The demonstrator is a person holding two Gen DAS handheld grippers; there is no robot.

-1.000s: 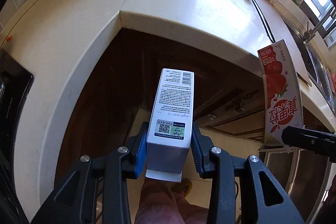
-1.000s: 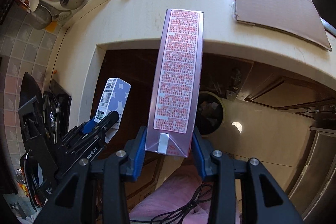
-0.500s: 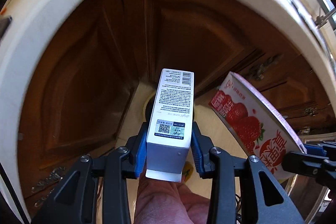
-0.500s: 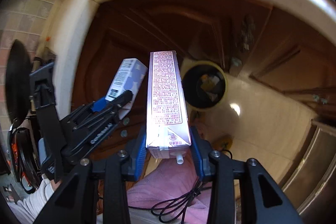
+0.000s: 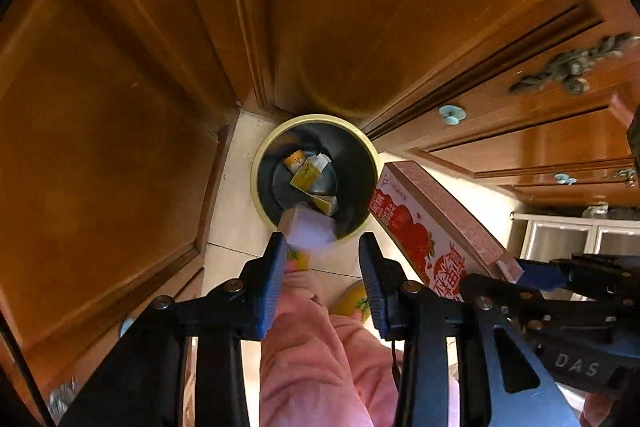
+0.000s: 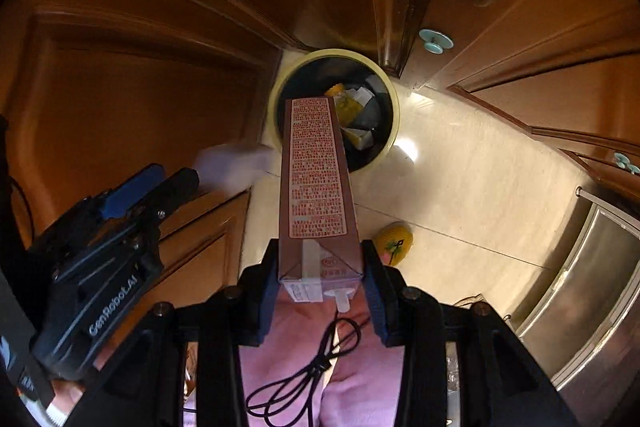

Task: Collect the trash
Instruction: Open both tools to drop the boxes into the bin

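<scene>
Pointing down over the bin, left claw gapes, white box loose

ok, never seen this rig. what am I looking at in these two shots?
No robot: a person holds a two-finger gripper in each hand, each with a fisheye camera looking along its fingers. Both views point down at a yellow-rimmed bin on the tiled floor by wooden cabinet doors, with wrappers already inside. The right gripper clamps a strawberry drink carton above the bin. The left gripper has its jaws apart; a blurred white box shows just past its tips, over the bin's rim, apparently not gripped.
</scene>
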